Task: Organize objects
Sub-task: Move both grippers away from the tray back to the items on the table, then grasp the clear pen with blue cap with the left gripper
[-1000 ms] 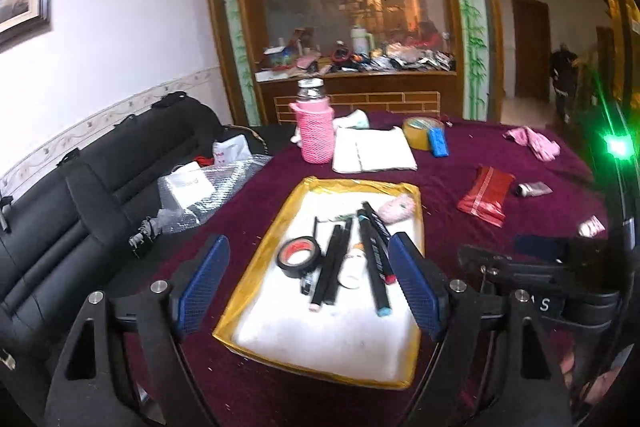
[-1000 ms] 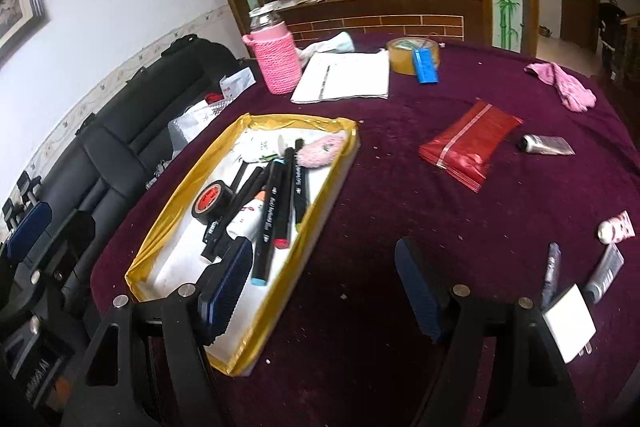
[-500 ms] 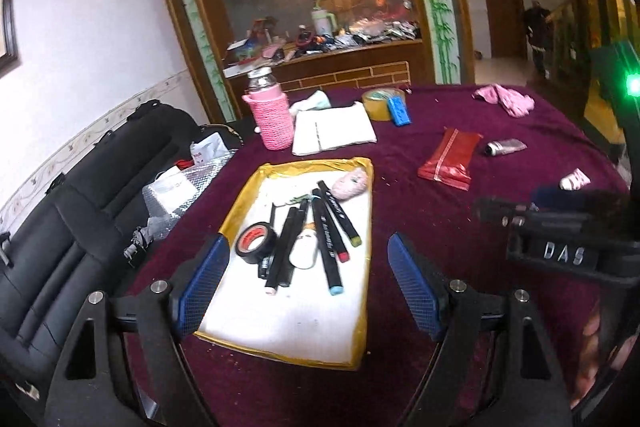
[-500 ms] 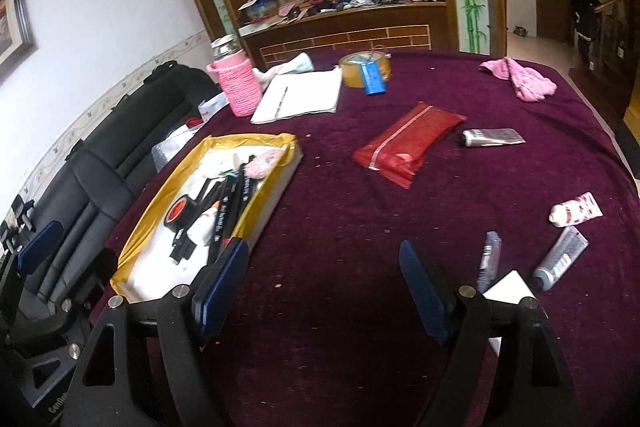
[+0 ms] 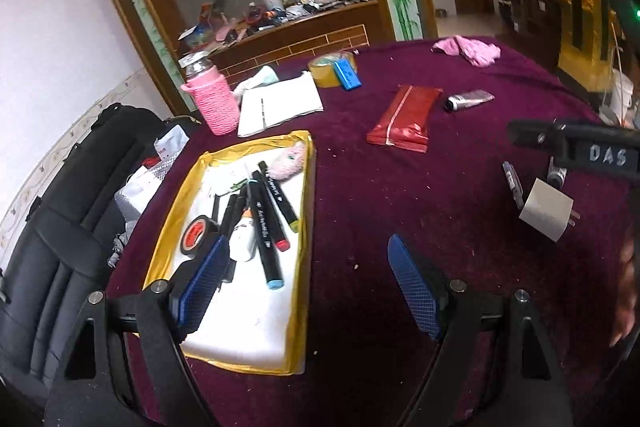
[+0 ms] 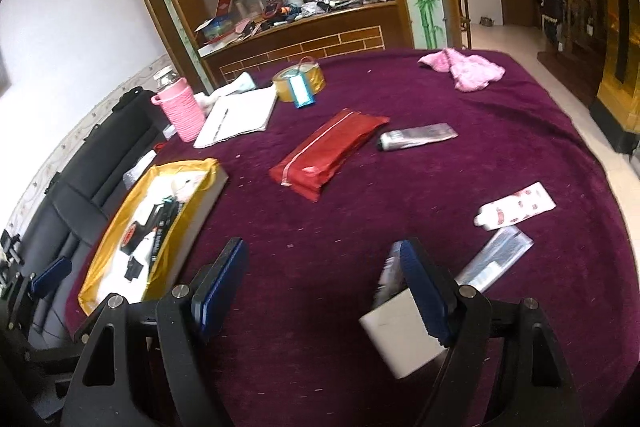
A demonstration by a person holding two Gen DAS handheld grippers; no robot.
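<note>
- Since a second ago both views have slid toward 3 o'clock across the table [image 6: 520, 155]: the tray [image 5: 168, 227], then centred between the left gripper [image 5: 308, 279]'s fingers, now lies under its left pad only; the right gripper [image 6: 324, 287] has left the tray behind and its jaws have just been opening, with nothing between them.
- Both pairs of fingers stand spread, pinching nothing; the pads are blue and cross-hatched on black arms.
- The tray is rectangular, shallow, gold-foil rimmed with a white floor, at 9 o'clock on the table. In it: a black roll of tape with a red core [image 5: 196, 235], several black markers [image 5: 264, 227] lying side by side with long axes running about 11 to 5 o'clock, coloured caps toward 5, and a pink fluffy item [image 5: 288, 159] at the far end.
- A white wall charger [image 6: 400, 335], boxy and smooth, sits touching the right gripper's right pad on its outer side; a pen [image 5: 514, 183] lies just behind it.
- Past it at 2 o'clock lie a silver tube [image 6: 494, 259] and a white tube with red print [image 6: 516, 207], both with long axes about 8 to 2 o'clock.
- A glossy red pouch [image 6: 328, 155] lies mid-table, a grey tube [image 6: 418, 137] just beside it.
- The table wears a purple velvety cloth.
</note>
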